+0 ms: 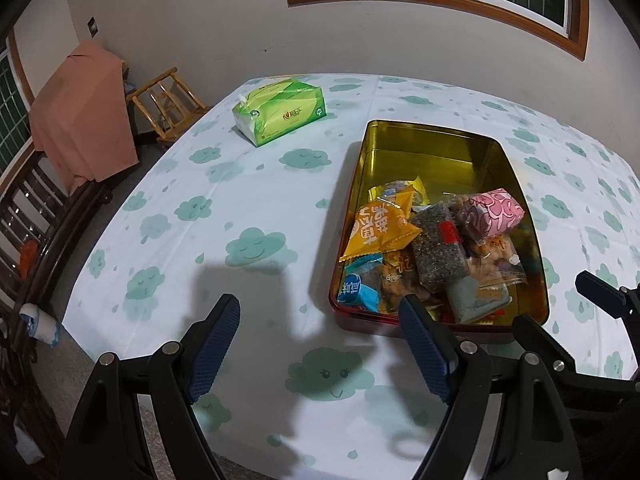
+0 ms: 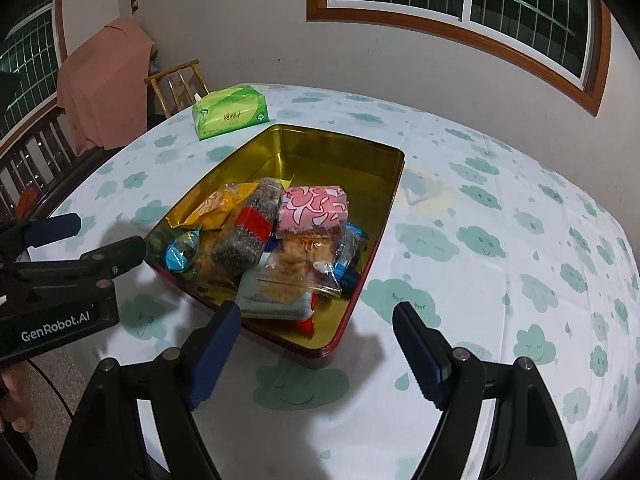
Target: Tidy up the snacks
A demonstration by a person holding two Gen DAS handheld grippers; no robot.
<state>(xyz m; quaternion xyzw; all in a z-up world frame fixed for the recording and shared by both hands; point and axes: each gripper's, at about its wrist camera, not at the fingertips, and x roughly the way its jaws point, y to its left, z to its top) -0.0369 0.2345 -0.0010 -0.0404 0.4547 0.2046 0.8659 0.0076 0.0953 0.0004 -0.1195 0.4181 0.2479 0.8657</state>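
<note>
Both claws, left claw (image 1: 320,344) & right claw (image 2: 316,350), are wide open w/ nothing held, gold snack tin (image 2: 276,148) just ahead, nearer the right one

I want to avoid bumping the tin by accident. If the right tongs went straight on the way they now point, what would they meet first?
Probably the near corner of the gold tin, just ahead between the open right tongs; depth is uncertain.

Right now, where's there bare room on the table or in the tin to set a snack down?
The far half of the tin is bare; its near half is crowded with snacks. The tablecloth is free between the tissue pack and the tin's left wall, and right of the tin.
</note>
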